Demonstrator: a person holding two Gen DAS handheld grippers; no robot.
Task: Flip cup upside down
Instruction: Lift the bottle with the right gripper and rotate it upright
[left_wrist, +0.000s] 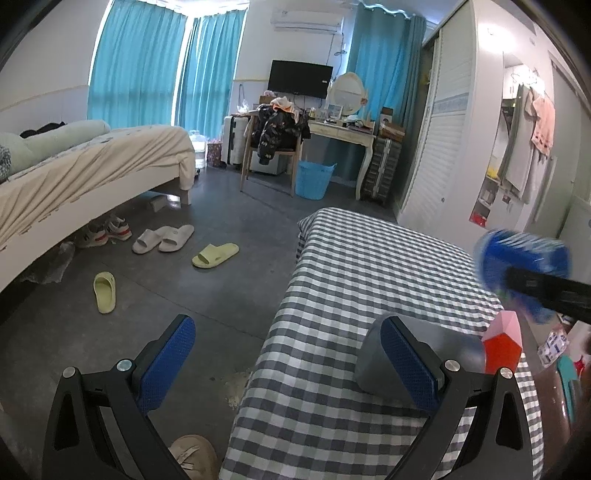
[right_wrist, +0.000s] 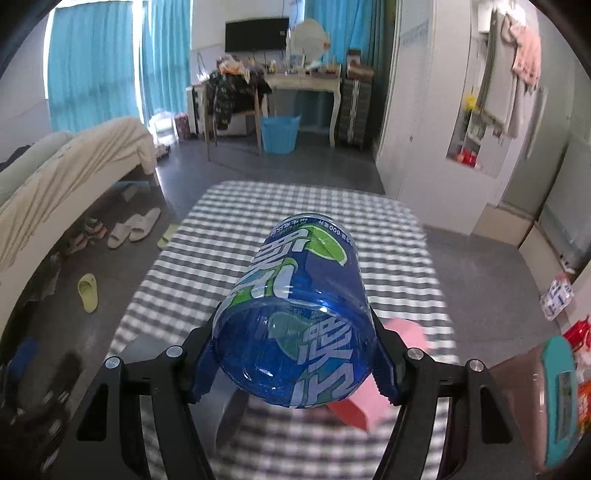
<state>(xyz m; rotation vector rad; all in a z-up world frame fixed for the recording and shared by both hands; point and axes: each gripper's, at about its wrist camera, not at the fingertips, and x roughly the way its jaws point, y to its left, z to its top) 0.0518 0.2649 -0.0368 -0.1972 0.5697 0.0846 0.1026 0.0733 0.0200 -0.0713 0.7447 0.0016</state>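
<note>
one view, the right wrist's, shows the right gripper (right_wrist: 295, 354) clamping the blue cup (right_wrist: 299, 317), its mouth at 6 o'clock. the left gripper (left_wrist: 288, 365) gapes wide over the checked table (left_wrist: 362, 266).

"600" upside down on blue cup (right_wrist: 295, 314)

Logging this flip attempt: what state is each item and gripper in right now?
blue cup: held on its side above the table, open end toward the camera.
right gripper: shut on the blue cup.
left gripper: open, empty.
pink block: resting on the checked tablecloth.
</note>
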